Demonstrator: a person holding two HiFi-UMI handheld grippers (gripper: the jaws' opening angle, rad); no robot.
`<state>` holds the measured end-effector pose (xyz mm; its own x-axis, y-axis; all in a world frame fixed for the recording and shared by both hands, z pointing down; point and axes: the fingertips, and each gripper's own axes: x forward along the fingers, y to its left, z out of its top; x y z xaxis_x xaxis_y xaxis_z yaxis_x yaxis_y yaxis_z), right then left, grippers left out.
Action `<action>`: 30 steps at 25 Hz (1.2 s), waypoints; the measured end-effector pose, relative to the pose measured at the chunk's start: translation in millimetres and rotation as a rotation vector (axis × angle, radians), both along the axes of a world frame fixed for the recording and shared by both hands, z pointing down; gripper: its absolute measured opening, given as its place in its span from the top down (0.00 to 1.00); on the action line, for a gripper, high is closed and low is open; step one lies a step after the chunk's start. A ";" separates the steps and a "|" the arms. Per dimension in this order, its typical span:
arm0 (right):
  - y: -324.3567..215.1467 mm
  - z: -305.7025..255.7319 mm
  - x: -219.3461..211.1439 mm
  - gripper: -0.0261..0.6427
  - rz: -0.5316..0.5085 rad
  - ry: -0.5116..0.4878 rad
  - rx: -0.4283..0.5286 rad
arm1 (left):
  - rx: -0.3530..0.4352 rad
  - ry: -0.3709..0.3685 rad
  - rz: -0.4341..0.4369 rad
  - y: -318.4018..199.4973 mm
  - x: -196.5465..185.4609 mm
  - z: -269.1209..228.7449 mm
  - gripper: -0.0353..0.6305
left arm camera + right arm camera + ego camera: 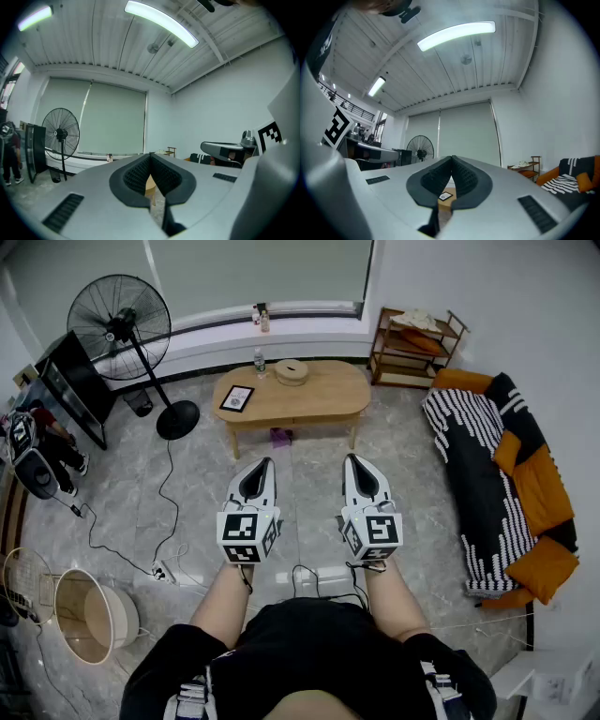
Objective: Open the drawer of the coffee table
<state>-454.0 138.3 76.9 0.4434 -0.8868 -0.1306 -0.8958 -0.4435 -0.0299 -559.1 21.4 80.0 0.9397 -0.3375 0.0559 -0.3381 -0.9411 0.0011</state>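
Left claw [264, 463], right claw [350, 458] both pressed together, empty. Worktop [319, 395] well ahead, long axis crosswise; both claws about equally far. Drawer front not discernible.

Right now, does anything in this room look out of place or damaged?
Nothing spilled or broken. A black cable trails loose across the floor to a power strip, and a small purple thing lies under the coffee table.

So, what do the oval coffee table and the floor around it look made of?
Oval light-brown coffee table: looks like pale wood or veneer, matte; even tan top and legs. Grey floor: probably polished marble-look tile; pale veining, visible joints.
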 end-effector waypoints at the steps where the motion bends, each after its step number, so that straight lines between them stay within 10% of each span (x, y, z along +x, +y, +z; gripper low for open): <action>1: 5.3 0.5 1.4 0.94 0.002 0.000 -0.002 | 0.000 -0.005 0.004 6.1 2.1 0.6 0.92; 30: 152.8 31.0 126.1 0.94 0.022 -0.018 -0.019 | 0.007 -0.029 0.070 159.5 142.0 26.0 0.92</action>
